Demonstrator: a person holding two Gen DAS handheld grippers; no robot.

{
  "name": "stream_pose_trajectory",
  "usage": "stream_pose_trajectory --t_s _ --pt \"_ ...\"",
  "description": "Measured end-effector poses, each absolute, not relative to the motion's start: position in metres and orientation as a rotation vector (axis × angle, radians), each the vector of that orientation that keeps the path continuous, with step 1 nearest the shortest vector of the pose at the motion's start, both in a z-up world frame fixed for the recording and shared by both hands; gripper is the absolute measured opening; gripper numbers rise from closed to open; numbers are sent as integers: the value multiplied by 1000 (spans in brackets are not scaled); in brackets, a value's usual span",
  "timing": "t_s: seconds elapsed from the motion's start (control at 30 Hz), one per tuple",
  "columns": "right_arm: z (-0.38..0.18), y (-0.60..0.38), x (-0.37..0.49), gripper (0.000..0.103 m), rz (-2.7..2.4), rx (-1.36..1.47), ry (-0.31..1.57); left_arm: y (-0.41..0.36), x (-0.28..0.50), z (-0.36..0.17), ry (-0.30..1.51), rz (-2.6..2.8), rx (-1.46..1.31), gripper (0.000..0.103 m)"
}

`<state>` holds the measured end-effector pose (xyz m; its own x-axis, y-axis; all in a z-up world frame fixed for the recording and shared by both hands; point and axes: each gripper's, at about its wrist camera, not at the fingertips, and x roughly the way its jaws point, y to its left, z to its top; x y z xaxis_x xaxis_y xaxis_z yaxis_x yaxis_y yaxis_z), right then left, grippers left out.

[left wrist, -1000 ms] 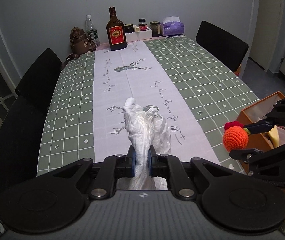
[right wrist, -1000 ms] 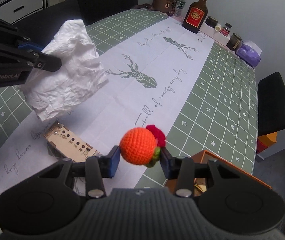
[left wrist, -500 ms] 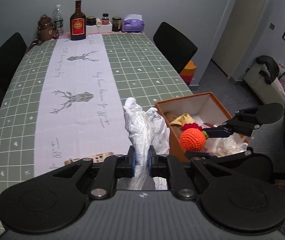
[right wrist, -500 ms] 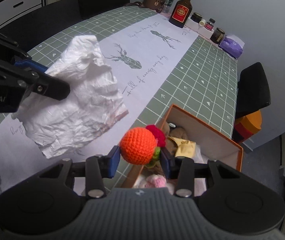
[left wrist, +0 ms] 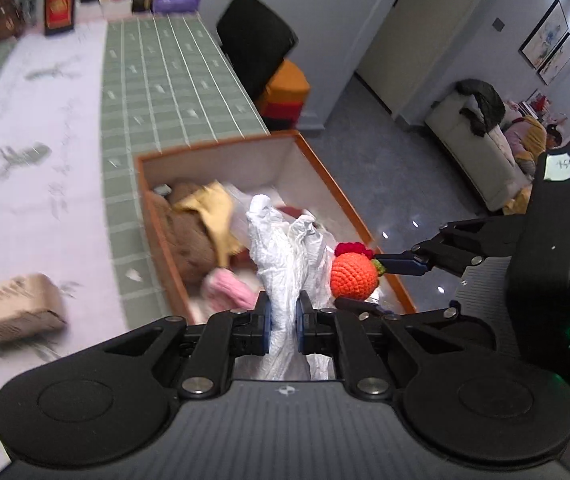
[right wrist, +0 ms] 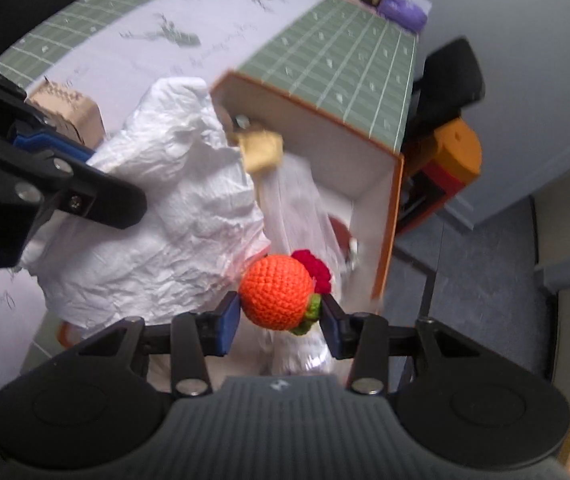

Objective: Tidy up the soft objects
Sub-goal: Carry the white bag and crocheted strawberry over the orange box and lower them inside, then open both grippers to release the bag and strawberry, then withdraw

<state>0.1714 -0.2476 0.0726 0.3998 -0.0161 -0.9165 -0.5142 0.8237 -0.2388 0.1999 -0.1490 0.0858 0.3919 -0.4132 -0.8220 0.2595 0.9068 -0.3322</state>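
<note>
My left gripper (left wrist: 283, 326) is shut on a crumpled white cloth (left wrist: 281, 248) and holds it above the orange box (left wrist: 317, 168). The cloth also shows in the right wrist view (right wrist: 157, 216). My right gripper (right wrist: 279, 320) is shut on an orange crocheted ball with a red top (right wrist: 275, 292), also over the orange box (right wrist: 389, 208). The ball shows in the left wrist view (left wrist: 353, 276), just right of the cloth. Inside the box lie a brown plush toy (left wrist: 189, 236), a yellow cloth (left wrist: 213, 208) and a pink soft item (left wrist: 227, 290).
A small cardboard box (left wrist: 13, 308) lies on the white table runner left of the orange box. Bottles and jars (left wrist: 59, 0) stand at the table's far end. A black chair (left wrist: 257, 36) and an orange stool (left wrist: 285, 92) stand beside the table.
Both grippers swung right and forward with their loads, from over the table runner to above the orange box. The box's contents have come into fuller view.
</note>
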Motion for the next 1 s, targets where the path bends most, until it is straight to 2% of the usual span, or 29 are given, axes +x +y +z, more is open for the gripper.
stream_pose_trajectory --t_s 0.33,0.77,0.83,0.97,1.0 --pt "28 -265 189 42 406 -494 1257 -184 219 25 1229 -380 -17 13" --pt "-26 -251 191 41 484 -516 1384 -201 221 -13 1282 -386 134 14" --pt "-29 -251 190 41 482 -519 1394 -201 219 -13 1280 -395 145 16" --pt "-24 -253 188 43 481 -508 1397 -195 218 -9 1270 -394 149 29" --pt "-22 -252 189 46 483 -509 1396 -193 218 -8 1270 -399 138 31"
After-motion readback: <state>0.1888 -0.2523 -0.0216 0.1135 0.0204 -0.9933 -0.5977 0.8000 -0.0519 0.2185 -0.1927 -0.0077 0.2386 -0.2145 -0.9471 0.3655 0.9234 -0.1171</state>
